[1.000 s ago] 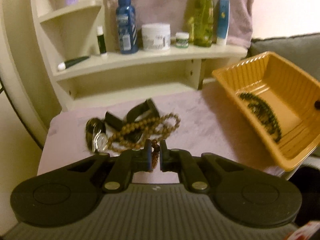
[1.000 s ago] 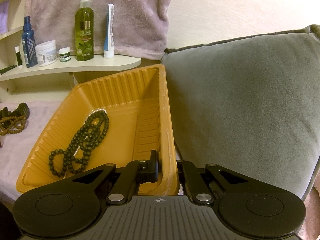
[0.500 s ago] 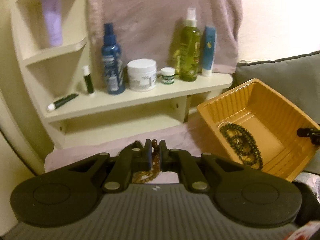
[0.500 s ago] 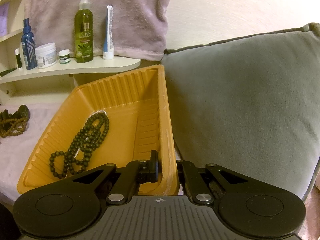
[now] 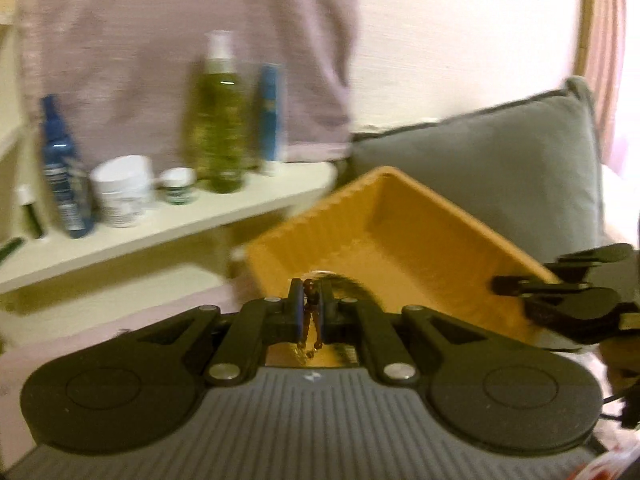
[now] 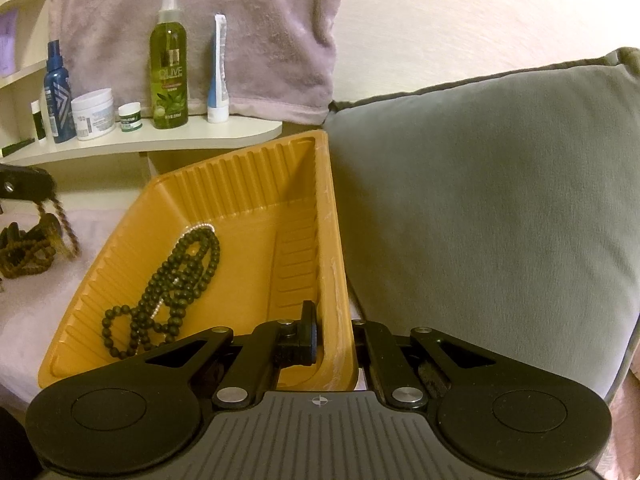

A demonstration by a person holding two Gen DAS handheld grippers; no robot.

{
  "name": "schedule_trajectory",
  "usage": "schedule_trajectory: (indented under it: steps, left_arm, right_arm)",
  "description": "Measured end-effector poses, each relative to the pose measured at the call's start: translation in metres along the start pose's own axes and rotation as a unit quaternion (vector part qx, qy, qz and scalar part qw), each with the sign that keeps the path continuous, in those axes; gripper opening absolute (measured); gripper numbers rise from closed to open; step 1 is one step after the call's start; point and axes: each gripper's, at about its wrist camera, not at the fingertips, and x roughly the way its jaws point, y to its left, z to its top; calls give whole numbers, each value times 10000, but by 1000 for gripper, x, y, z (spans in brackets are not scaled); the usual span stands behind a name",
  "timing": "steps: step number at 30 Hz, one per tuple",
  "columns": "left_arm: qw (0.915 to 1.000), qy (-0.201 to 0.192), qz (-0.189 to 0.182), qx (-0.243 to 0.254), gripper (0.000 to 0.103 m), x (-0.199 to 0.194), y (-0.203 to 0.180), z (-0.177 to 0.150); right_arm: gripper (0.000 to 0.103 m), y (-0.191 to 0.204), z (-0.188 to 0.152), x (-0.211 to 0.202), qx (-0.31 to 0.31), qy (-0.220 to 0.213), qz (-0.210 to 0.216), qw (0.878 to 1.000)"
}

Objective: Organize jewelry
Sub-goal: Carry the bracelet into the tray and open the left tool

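Note:
My left gripper is shut on a strand of the brown bead necklace, held up in front of the orange ribbed tray. From the right wrist view that left gripper is at the far left, with the brown necklace dangling from it down to a small heap of jewelry on the pink cloth. A dark green bead necklace lies in the tray. My right gripper is shut on the tray's right wall, one finger inside and one outside.
A cream shelf behind carries a green spray bottle, a blue bottle, a white jar and a tube. A grey cushion presses against the tray's right side. A pink towel hangs behind.
My left gripper has risen and swung right with the brown necklace, from over the jewelry heap to the front of the tray. The right gripper and tray have stayed put.

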Motion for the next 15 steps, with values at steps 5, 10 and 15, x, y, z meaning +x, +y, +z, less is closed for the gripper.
schedule_trajectory:
  steps: [5, 10, 15]
  left_arm:
    - [9982, 272, -421, 336, 6, 18, -35, -7]
    - [9960, 535, -566, 449, 6, 31, -47, -19]
    - [9960, 640, -521, 337, 19, 35, -41, -26]
  right_arm:
    - [4, -1, 0, 0, 16, 20, 9, 10000]
    - [4, -1, 0, 0, 29, 24, 17, 10000]
    - [4, -1, -1, 0, 36, 26, 17, 10000]
